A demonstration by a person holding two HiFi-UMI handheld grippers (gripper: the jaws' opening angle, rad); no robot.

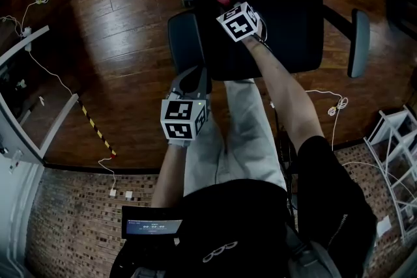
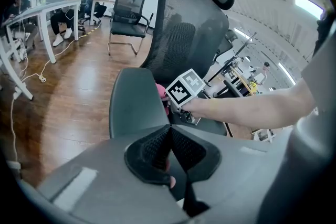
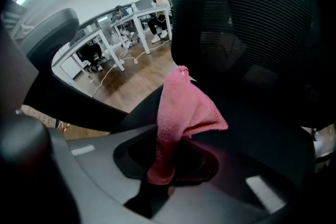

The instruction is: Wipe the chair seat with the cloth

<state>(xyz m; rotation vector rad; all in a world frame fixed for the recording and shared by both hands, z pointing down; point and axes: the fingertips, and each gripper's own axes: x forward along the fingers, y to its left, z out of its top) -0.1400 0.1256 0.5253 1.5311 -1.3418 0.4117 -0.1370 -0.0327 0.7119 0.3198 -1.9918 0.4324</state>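
R hand-held gripper (image 3: 164, 165) is clamped on the pink cloth (image 3: 181, 110) — it hangs over the chair seat (image 1: 287, 16), backrest end. L hand-held gripper (image 2: 169, 147) is closed, empty, near the armrest (image 1: 184, 42). Best approach: press cloth flat, use overlapping strokes — firm grip.

Short-sleeved black top (image 1: 260, 218), pale trousers (image 1: 251, 133)
The grey left gripper (image 1: 191, 80) and right gripper (image 1: 228, 0) each bore a white cube (image 1: 184, 119) with black markers.
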